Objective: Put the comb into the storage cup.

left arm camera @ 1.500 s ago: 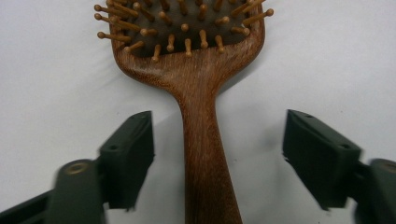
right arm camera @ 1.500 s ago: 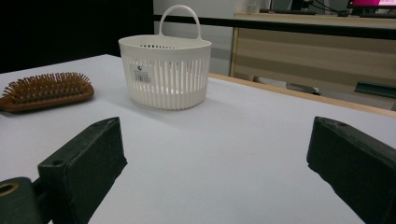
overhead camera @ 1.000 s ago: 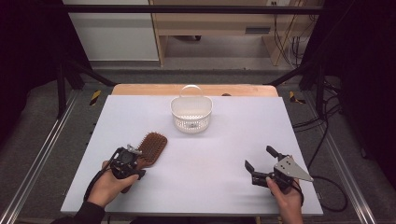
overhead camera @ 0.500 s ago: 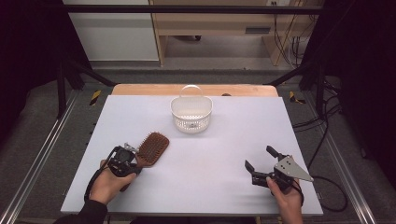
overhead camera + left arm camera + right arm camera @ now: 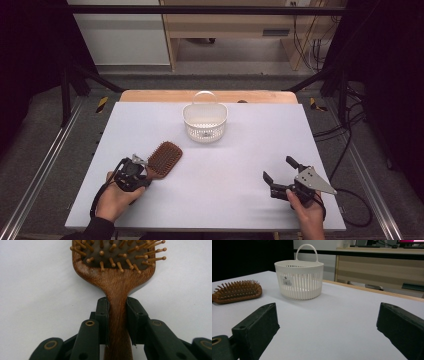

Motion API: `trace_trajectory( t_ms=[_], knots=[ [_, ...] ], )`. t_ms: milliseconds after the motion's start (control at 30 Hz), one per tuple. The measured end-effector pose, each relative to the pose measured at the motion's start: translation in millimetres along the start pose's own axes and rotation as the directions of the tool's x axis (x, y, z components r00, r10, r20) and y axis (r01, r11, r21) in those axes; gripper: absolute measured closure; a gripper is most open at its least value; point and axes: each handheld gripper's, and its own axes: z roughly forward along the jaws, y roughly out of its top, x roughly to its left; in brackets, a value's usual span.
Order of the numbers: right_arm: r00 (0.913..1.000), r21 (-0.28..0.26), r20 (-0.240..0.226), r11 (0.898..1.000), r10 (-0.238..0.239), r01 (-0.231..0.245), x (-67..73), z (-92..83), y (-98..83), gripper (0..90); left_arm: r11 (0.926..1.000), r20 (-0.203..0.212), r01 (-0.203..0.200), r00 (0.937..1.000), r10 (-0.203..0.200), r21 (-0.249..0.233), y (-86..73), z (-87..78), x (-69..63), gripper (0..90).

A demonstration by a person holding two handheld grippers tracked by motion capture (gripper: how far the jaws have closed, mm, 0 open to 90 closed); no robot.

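A brown wooden hairbrush [image 5: 165, 156] lies bristles up on the white table, left of centre. My left gripper [image 5: 146, 172] has just been closing and is now shut on its handle. In the left gripper view both pads press the sides of the handle [image 5: 117, 322], and the bristled head [image 5: 117, 255] sticks out beyond my left gripper [image 5: 117, 315]. My right gripper [image 5: 277, 168] rests near the front right of the table, open and holding nothing. In its own view my right gripper [image 5: 327, 310] has its jaws wide apart, facing the hairbrush [image 5: 237, 291] and a basket.
A white slatted plastic basket [image 5: 205, 122] with a handle stands at the back middle of the table [image 5: 250, 150]; the right gripper view shows this basket [image 5: 299, 280] upright. A wooden strip edges the table's far side. Cables lie on the floor at the right.
The left gripper's jaws drew in on the brush handle, and the brush head shifted slightly to the right. The right gripper stayed put.
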Motion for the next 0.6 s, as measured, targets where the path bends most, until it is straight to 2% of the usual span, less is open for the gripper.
trace_trajectory(
  t_ms=[133,400,533,600],
  knots=[
    [1.0,0.001,-0.002,1.0,0.0,0.0,0.4,0.3,0.0,3.8,0.9999,-0.012,-0.013,0.9998,0.013,-0.009,-1.1,-1.1,-1.4,72.4],
    [1.0,0.001,-0.004,1.0,0.0,0.0,0.5,0.5,-0.1,3.8,0.9997,-0.014,-0.014,0.9998,0.014,-0.02,-3.3,-1.2,0.7,72.4],
    [1.0,0.003,-0.003,1.0,0.0,0.0,0.6,0.6,-0.1,3.7,0.9991,-0.01,-0.007,0.9999,0.007,-0.042,-4.3,-2.5,1.8,72.4],
    [1.0,0.004,-0.003,1.0,-0.002,0.002,0.5,0.8,-0.3,3.8,0.9983,-0.023,-0.015,0.9996,0.014,-0.056,-5.0,-2.8,1.7,72.4]
  ],
)
